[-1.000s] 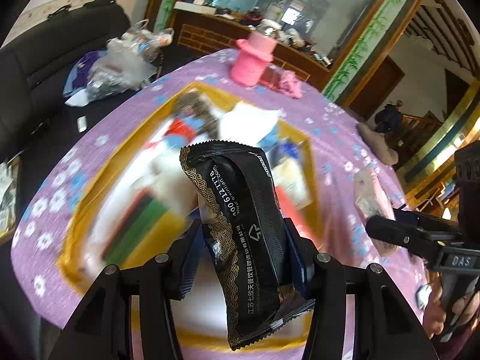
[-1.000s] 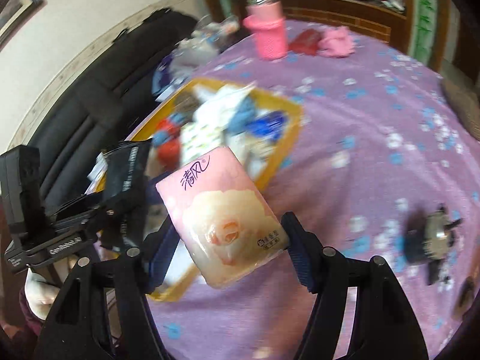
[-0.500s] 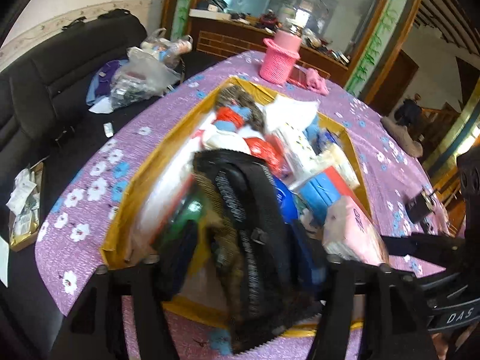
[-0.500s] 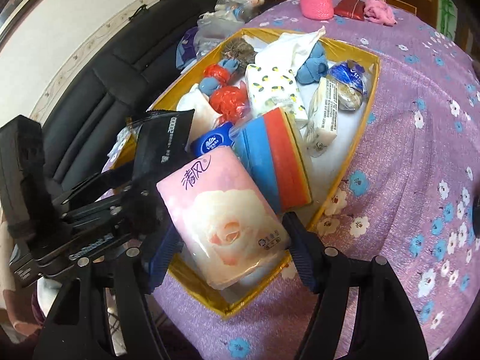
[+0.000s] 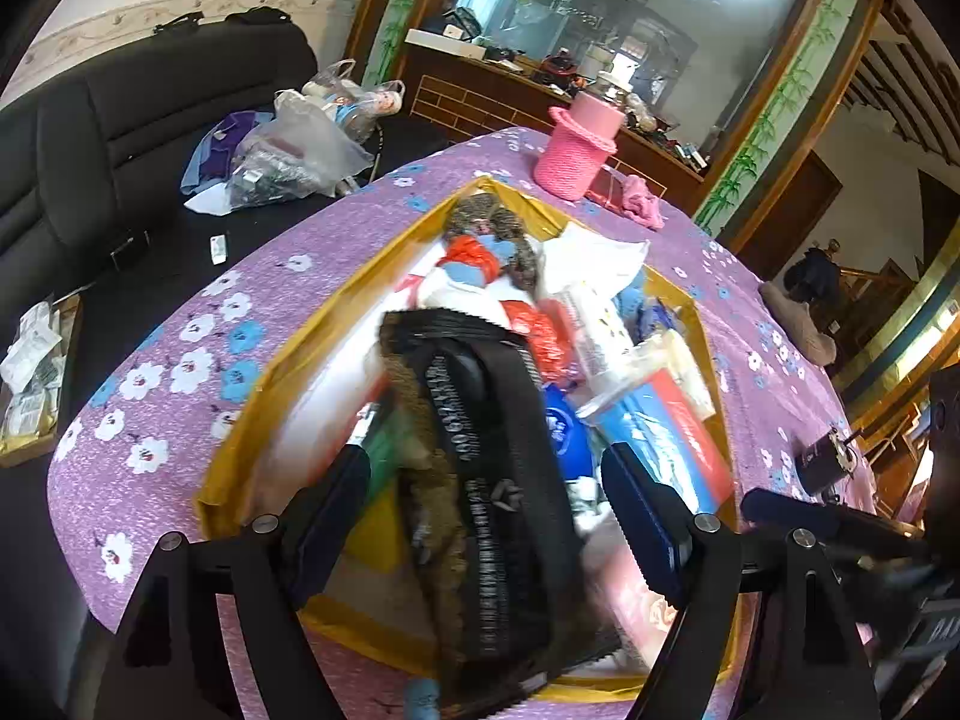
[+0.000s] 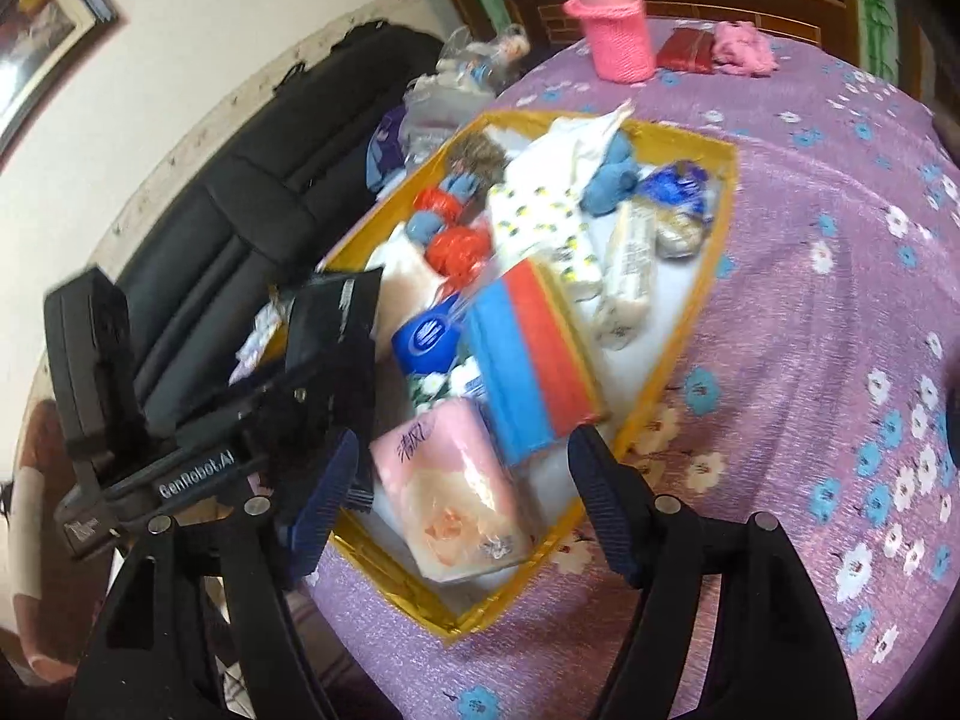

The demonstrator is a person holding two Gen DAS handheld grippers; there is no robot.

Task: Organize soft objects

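A gold-rimmed tray [image 5: 288, 360] on the purple flowered tablecloth is packed with soft packs, cloths and red bags. A black packet [image 5: 492, 480] stands blurred between the fingers of my left gripper [image 5: 489, 462]. The jaws are opening, and a gap shows on each side of the packet. In the right wrist view the same black packet [image 6: 336, 324] sits over the tray's left rim. A pink tissue pack [image 6: 456, 486] lies in the near corner of the tray [image 6: 714, 252]. My right gripper [image 6: 465, 441] straddles the pack with its jaws opening, both pads clear of it.
A pink knitted cup [image 5: 576, 150] and pink cloth stand at the table's far side. A black sofa [image 5: 120, 138] with plastic bags [image 5: 288, 156] lies to the left. A small black object [image 5: 822, 462] rests on the cloth at right.
Both grippers came over the tray. The left jaws widened off the black packet. The pink pack dropped from the right jaws into the tray's near corner.
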